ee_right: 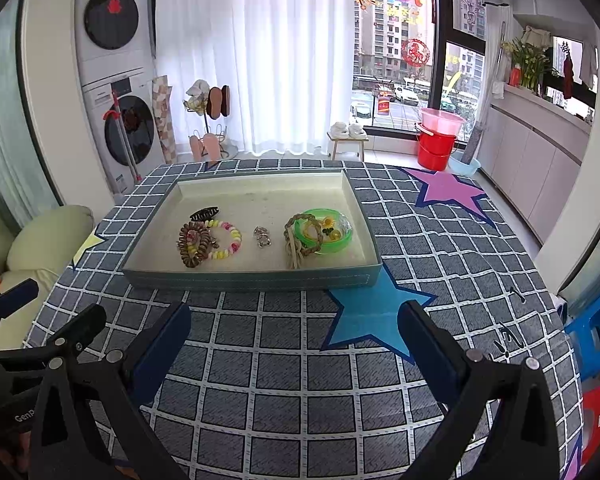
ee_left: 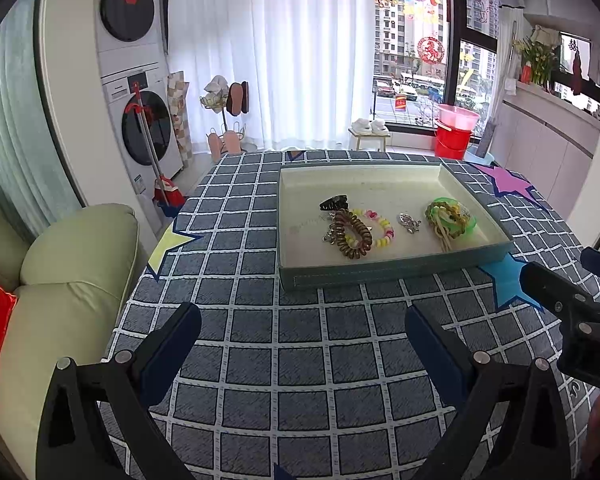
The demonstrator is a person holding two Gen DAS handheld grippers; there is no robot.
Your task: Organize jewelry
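Holding both tools above the worktop [ee_left: 260, 360], I have nothing between either pair of fingers. My left gripper [ee_left: 302, 334] hangs short of the tray [ee_left: 380, 272], its fingers spread wide apart over the checked cloth. My right gripper [ee_right: 294, 330] hovers just short of the tray's near wall too, fingers equally wide, its right finger over the blue star [ee_right: 364, 312] printed on the cloth.

All the jewelry lies inside the tray, toward its near half. Left of the tray's middle, a brown coiled hair tie [ee_right: 194, 246] overlaps a beaded bracelet [ee_right: 230, 240] of pink, yellow and white beads; they touch. Just behind them sits a black claw clip [ee_right: 204, 213]. Near the tray's middle lies a small silvery piece [ee_right: 262, 237], apart from the rest; I cannot tell what kind it is. Toward the tray's right end stands a green round dish [ee_right: 332, 232] with small yellow bits inside, and a braided tan cord [ee_right: 296, 246] drapes over its left rim and trails toward the near wall.

A purple star [ee_right: 448, 190] marks the cloth beyond the tray's right side.
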